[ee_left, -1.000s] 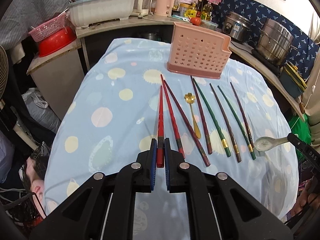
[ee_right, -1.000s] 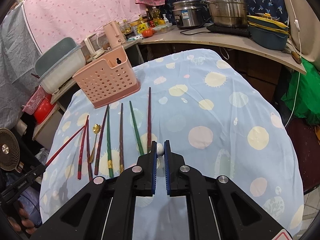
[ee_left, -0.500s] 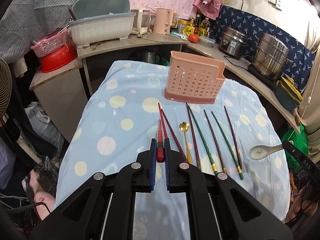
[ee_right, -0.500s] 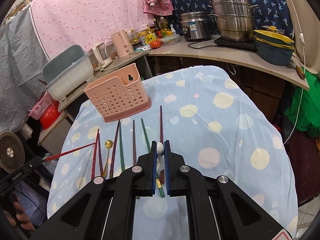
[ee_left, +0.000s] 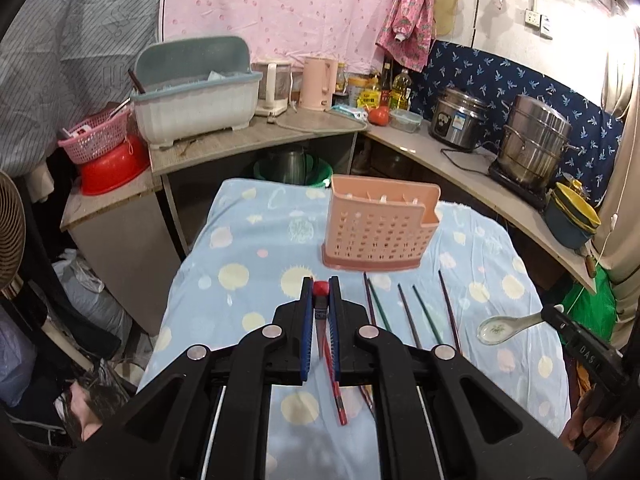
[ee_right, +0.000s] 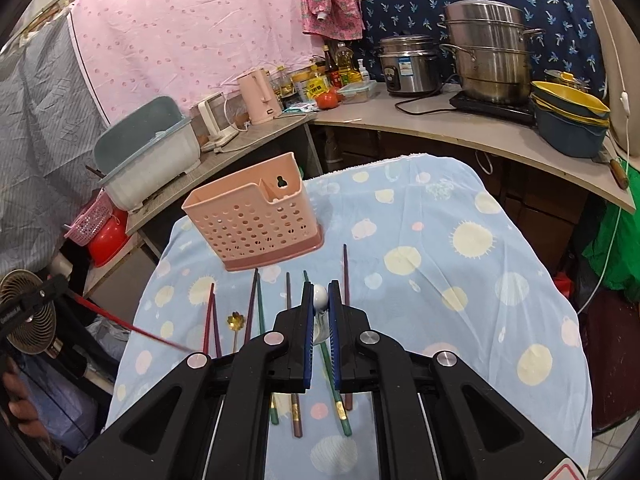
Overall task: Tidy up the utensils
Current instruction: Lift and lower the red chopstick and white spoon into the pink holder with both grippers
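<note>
above the bench with its blue spotted cloth, the left hand-held gripper is clamped on a red chopstick, lifted clear of the cloth. the right hand-held gripper pinches the handle of a white spoon, also raised. a pink perforated utensil holder stands upright at the far side. between it and the grippers, more chopsticks and a gold spoon lie in a row on the cloth.
</note>
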`<state>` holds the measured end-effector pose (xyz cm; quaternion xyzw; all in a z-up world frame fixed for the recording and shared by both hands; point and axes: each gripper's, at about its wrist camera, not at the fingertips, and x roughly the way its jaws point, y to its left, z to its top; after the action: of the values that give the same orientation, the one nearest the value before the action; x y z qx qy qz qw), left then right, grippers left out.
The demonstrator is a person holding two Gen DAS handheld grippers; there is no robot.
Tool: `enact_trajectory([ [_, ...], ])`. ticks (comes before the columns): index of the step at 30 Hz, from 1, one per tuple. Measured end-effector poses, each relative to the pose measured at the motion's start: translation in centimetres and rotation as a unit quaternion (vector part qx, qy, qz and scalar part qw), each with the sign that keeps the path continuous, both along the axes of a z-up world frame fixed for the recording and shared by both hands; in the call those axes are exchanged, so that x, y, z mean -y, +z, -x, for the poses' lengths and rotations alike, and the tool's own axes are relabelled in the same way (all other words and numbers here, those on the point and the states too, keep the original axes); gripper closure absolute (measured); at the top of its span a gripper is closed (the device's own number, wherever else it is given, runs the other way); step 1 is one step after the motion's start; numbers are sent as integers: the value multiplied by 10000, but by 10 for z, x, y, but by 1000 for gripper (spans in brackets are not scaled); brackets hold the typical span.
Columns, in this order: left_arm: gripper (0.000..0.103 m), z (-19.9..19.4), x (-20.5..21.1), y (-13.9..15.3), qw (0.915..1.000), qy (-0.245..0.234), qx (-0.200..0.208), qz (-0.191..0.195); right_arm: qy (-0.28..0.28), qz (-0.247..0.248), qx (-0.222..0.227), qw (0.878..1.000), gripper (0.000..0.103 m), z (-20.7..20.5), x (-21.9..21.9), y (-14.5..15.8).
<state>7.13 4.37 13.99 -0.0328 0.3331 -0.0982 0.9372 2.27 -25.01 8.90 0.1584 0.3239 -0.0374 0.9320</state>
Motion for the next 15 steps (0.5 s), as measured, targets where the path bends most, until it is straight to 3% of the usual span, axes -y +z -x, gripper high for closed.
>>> enact_trajectory([
  [8, 96, -35, 17, 44, 9991, -129, 388, 56, 94, 31, 129, 9999, 96, -41, 6, 19],
  [15, 96, -72, 37, 99, 9947, -166, 1012, 51, 165, 221, 405, 9988, 96, -88, 2, 45],
])
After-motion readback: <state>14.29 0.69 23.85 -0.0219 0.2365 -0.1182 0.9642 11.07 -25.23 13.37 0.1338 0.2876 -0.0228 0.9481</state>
